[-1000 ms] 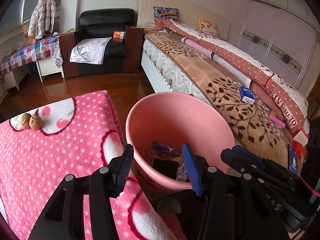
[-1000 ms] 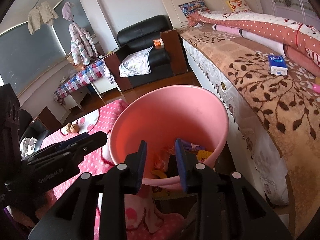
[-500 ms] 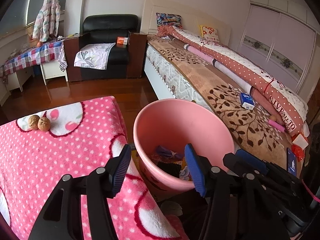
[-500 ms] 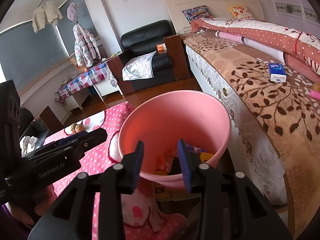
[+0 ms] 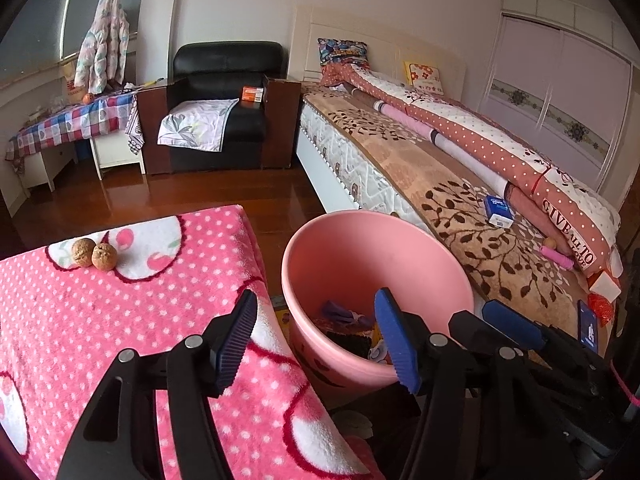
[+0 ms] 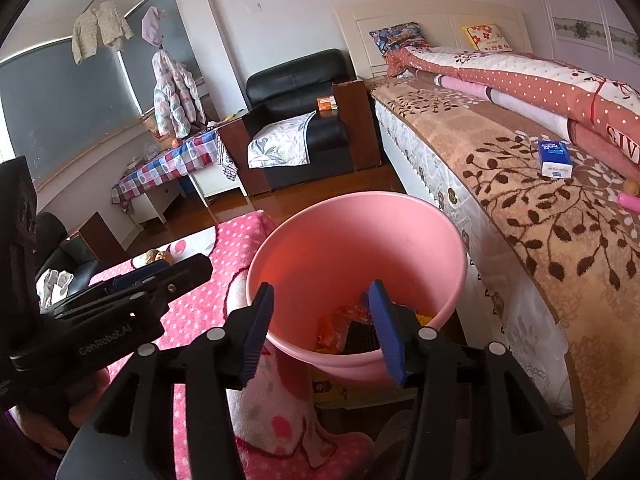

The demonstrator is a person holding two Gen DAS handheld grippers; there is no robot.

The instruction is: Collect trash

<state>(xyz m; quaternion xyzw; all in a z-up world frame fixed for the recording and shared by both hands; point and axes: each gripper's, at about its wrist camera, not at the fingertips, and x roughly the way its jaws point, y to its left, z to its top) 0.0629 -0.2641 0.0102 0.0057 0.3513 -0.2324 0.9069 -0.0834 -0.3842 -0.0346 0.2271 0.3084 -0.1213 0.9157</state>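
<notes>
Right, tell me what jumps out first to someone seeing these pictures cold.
The big pink bucket dominates, standing between the bed and a pink polka-dot blanket, with wrappers and other trash in its bottom. Both grippers frame it with jaws apart and nothing between them: the left gripper and the right gripper. Next come two walnuts sitting side by side on the blanket's far end.

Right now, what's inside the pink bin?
The pink bin holds an orange wrapper, a black ridged piece and purple scrap at the bottom. The near rim and the right gripper hide the rest.
</notes>
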